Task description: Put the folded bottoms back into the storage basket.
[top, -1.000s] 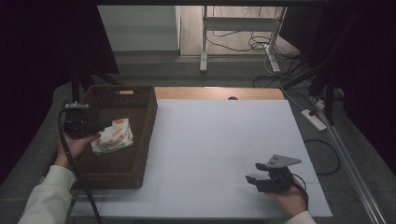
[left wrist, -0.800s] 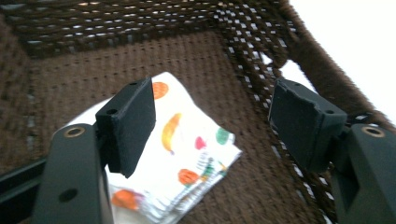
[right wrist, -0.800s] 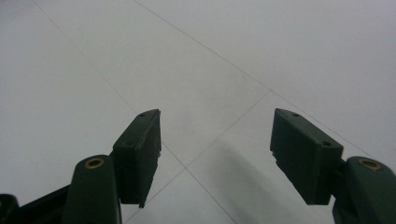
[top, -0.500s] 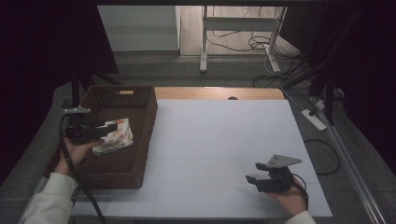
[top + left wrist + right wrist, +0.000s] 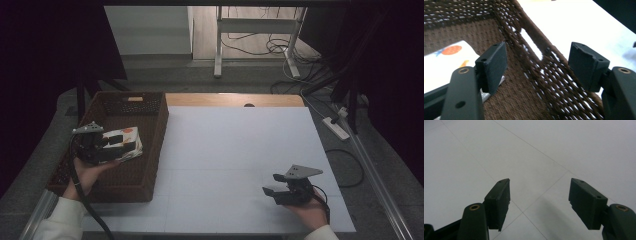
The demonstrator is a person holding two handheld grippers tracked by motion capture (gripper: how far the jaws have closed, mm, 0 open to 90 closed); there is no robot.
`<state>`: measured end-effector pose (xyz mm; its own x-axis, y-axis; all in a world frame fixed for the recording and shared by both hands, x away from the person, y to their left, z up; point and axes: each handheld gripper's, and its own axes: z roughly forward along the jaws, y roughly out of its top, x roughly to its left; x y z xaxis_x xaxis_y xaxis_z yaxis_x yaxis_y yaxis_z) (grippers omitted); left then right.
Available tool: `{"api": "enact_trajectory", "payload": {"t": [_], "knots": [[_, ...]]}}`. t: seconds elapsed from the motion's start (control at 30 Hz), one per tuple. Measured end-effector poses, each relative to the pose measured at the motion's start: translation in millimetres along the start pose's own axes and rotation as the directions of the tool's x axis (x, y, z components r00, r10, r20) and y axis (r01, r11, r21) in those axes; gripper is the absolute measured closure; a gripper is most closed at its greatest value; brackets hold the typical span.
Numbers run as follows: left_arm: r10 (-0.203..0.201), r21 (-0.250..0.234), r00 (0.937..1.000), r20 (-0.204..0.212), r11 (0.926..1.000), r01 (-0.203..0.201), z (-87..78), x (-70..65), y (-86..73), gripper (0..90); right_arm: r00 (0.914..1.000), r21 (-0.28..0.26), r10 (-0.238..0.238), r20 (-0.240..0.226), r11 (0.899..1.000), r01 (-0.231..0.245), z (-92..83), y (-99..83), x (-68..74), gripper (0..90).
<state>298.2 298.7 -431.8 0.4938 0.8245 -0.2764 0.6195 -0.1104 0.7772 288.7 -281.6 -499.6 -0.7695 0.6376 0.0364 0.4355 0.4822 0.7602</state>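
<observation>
Currently the left gripper (image 5: 117, 145) is held inside the brown wicker basket (image 5: 156, 145) at the table's left edge, jaws spread wide with nothing pressed between them. A white snack packet (image 5: 131, 145) with orange print is seen in the basket, just beside the left jaw, toward the basket's right wall. Contact cannot be told. The right gripper (image 5: 272, 192) is rested near the white table's (image 5: 240, 150) front right corner, jaws wide and empty.

One basket (image 5: 150, 150), one packet (image 5: 127, 145), two tongs.
</observation>
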Motion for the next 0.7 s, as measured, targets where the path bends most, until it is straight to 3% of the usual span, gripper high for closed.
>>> {"api": "enact_trajectory", "payload": {"t": [0.13,0.2,0.7], "knots": [[0.005,-0.031,0.9999,-0.012,0.9995,-0.006,-4.4,-9.0,-4.3,29.7,1.0000,-0.003,-0.003,-0.002,1.000,0.003,0.6,1.6,0.1,34.1],[0.001,-0.051,0.9999,0.012,0.9987,0.000,-7.4,-14.0,-5.4,29.9,1.0000,-0.008,0.001,-0.004,1.000,-0.001,0.2,2.0,-0.3,34.1],[0.046,-0.031,0.9981,0.041,0.9985,-0.045,-8.8,-49.0,-17.5,27.3,1.0000,-0.029,-0.002,-0.008,1.000,0.001,-1.7,3.6,-1.0,34.1]]}}
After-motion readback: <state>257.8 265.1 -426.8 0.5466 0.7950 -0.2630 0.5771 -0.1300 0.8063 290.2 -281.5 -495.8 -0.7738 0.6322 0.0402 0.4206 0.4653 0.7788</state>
